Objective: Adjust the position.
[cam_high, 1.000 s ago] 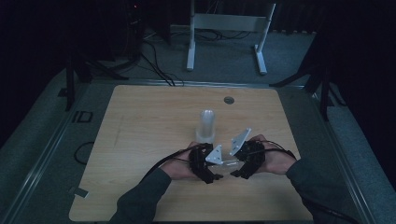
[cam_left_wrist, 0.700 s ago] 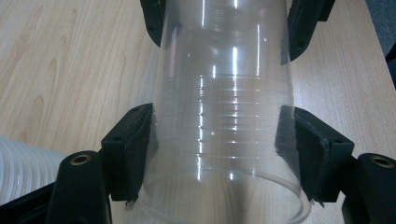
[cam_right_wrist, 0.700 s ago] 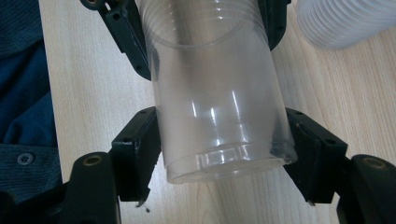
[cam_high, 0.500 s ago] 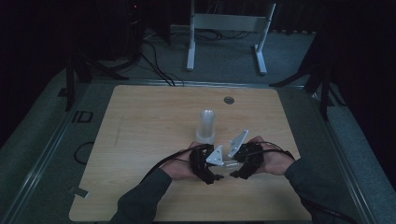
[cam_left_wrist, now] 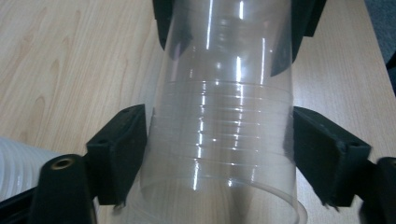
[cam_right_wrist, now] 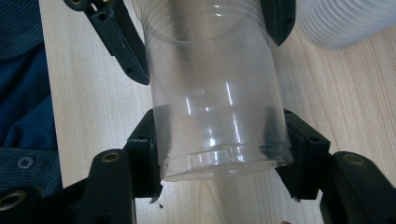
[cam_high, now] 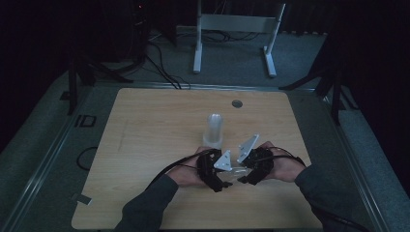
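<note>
I have both hands low on the pale wooden surface (cam_high: 145, 145), near its front edge, and between them lies the clear, ribbed plastic cup (cam_high: 235, 170), held on its side just above the wood. My right gripper (cam_high: 244, 175) has just been closing, and in the right gripper view its jaws press on the cup's base end, one pad on each side of the wall, so it grips the cup. My left gripper (cam_high: 223, 181) has just been opening; in the left gripper view its jaws stand just off the cup's ribbed wall near the rim end, the cup between them but with a thin gap at the pads, so I read that side as released. In the high view the two grippers face each other across the cup, their grey three-cornered plates tilted towards one another above it. Just beyond the cup, towards the middle of the surface, stands a whitish, translucent stack of ribbed plastic cups (cam_high: 213, 130), upside down and upright, close to my left gripper but apart from it. Farther beyond the cup, near the back edge, sits a small round grey disc (cam_high: 236, 103) set in the wood.
</note>
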{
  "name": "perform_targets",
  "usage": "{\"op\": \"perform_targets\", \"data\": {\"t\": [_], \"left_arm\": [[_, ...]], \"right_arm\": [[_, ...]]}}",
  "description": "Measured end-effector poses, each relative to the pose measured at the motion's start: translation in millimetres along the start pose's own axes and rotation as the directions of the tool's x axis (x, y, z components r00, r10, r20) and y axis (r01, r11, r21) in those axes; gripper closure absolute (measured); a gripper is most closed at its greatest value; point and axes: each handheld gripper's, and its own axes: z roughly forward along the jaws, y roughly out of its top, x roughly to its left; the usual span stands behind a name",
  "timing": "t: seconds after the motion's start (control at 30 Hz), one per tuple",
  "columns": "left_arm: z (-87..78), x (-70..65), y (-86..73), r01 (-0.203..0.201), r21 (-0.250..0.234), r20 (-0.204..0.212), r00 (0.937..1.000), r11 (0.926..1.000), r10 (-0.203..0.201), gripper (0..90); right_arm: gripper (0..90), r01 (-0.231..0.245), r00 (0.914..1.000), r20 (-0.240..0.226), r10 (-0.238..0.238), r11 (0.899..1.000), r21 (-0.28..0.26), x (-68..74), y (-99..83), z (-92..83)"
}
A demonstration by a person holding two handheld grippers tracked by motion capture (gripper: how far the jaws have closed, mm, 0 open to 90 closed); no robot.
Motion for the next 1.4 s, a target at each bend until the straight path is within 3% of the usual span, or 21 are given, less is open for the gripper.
{"op": "perform_targets", "data": {"t": [0.27, 0.53, 1.03, 1.4], "left_arm": [[-0.6, 1.0, 1.5, 0.016, -0.01, -0.013, 0.9998, 0.9998, -0.016, 16.4], [-1.3, 1.7, 4.2, 0.042, -0.026, -0.06, 0.9973, 0.9988, -0.043, 14.3], [-11.0, 5.9, 4.7, 0.069, -0.099, -0.082, 0.9936, 0.9927, -0.077, 14.4], [-12.0, 6.7, 3.5, 0.09, -0.129, -0.08, 0.9917, 0.9876, -0.101, 17.6]], "right_arm": [[41.8, -0.009, 0.9999, 0.008, 0.009, 1.0, -0.01, -0.1, -2.6, 1.2], [41.8, -0.03, 0.9994, 0.017, 0.03, 0.999, -0.017, -0.9, -7.7, 1.7], [41.8, -0.096, 0.9944, 0.04, 0.098, 0.995, -0.031, -4.4, -23.2, 3.8], [41.8, -0.219, 0.9693, 0.104, 0.223, 0.975, -0.049, -10.1, -44.5, 4.4]]}}
